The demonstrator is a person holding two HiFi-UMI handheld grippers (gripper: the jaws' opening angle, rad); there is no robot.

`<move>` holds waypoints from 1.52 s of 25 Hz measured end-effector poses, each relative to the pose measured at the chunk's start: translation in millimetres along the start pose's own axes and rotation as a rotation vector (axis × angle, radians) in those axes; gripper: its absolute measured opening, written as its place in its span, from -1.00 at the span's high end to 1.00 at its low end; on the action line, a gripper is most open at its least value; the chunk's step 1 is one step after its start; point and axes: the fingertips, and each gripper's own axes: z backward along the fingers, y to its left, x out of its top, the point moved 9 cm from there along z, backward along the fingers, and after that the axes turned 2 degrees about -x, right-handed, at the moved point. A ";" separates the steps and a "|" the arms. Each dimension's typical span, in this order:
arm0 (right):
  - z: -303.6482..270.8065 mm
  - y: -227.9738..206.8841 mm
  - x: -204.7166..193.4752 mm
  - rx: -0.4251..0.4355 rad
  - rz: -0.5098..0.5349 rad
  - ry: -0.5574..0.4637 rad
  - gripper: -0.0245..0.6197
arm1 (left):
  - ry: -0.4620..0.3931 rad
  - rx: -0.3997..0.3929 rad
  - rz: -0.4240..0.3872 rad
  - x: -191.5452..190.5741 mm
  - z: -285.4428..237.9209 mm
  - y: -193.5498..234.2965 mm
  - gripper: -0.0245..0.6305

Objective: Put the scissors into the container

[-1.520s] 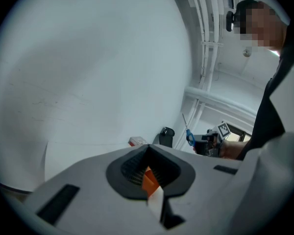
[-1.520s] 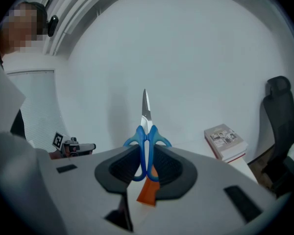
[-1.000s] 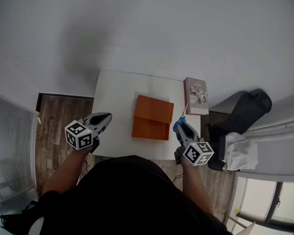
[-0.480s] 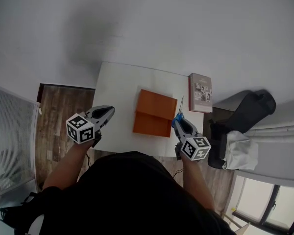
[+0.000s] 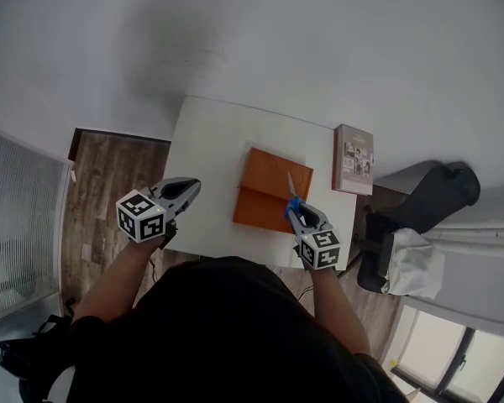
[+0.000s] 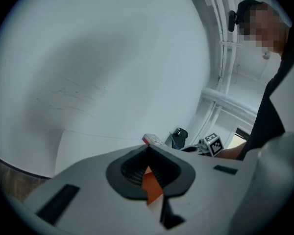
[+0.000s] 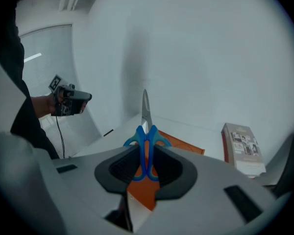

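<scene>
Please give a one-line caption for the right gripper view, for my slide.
Right gripper holds blue scissors, blades pointing forward, with the orange container beyond.

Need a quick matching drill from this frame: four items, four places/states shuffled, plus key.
Items:
1. scissors
2. container
3. book
4. left gripper

Places/states:
A. jaws together, holding nothing
B. orange, mid-table
C. clamped in the right gripper, blades pointing away from the person
D. to the right of the container, near the table's edge

Pairs: 1-C, 2-B, 3-D, 4-A
</scene>
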 end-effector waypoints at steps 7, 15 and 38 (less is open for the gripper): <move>-26.4 3.6 -17.5 0.071 0.058 0.098 0.65 | 0.004 0.032 0.020 -7.5 6.0 1.3 0.90; -54.8 -2.5 -49.7 0.118 0.101 0.203 0.65 | 0.009 0.078 0.064 -24.3 12.1 0.0 0.90; -110.5 -5.3 -106.9 0.232 0.271 0.438 0.65 | 0.002 0.214 0.170 -65.6 37.4 -0.2 0.90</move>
